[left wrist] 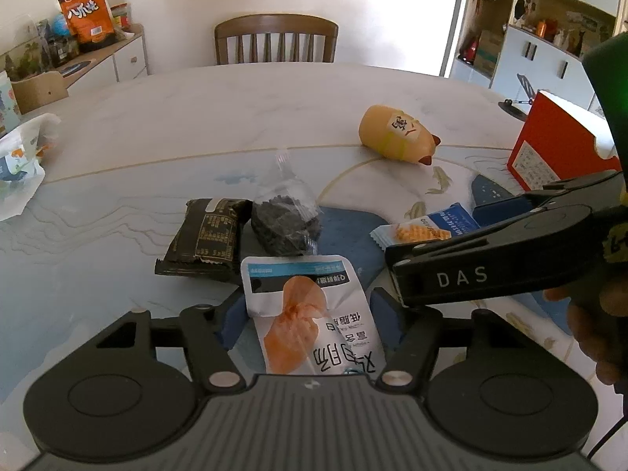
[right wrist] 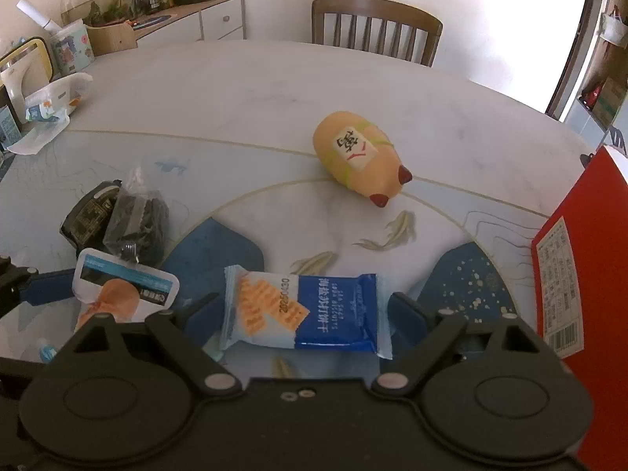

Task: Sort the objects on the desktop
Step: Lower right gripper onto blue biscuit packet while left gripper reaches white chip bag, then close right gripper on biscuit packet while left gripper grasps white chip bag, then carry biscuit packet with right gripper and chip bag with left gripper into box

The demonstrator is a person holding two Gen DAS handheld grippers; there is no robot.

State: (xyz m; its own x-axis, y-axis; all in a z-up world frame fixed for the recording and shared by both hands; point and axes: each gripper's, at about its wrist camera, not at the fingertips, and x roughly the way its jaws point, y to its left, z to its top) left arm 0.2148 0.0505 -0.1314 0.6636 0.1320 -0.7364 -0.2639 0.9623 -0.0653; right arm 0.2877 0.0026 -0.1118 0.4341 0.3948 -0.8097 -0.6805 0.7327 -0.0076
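A white chicken snack pouch [left wrist: 310,314] lies flat between the open fingers of my left gripper [left wrist: 308,316]; it also shows in the right wrist view [right wrist: 121,294]. A blue-and-white cracker packet [right wrist: 302,310] lies between the open fingers of my right gripper [right wrist: 300,314]; it also shows in the left wrist view [left wrist: 428,227]. A dark wrapped snack [left wrist: 204,235] and a clear bag of black pieces [left wrist: 286,223] lie just beyond the pouch. A yellow pig toy [right wrist: 359,161] lies on its side farther back. My right gripper's body [left wrist: 490,259] crosses the left wrist view.
A red box [right wrist: 577,274] stands at the right edge of the round marble table [right wrist: 235,90]. A crumpled white plastic bag [left wrist: 19,161] lies at the far left. A wooden chair [left wrist: 274,39] stands behind the table, and a cluttered sideboard [right wrist: 157,8] stands at back left.
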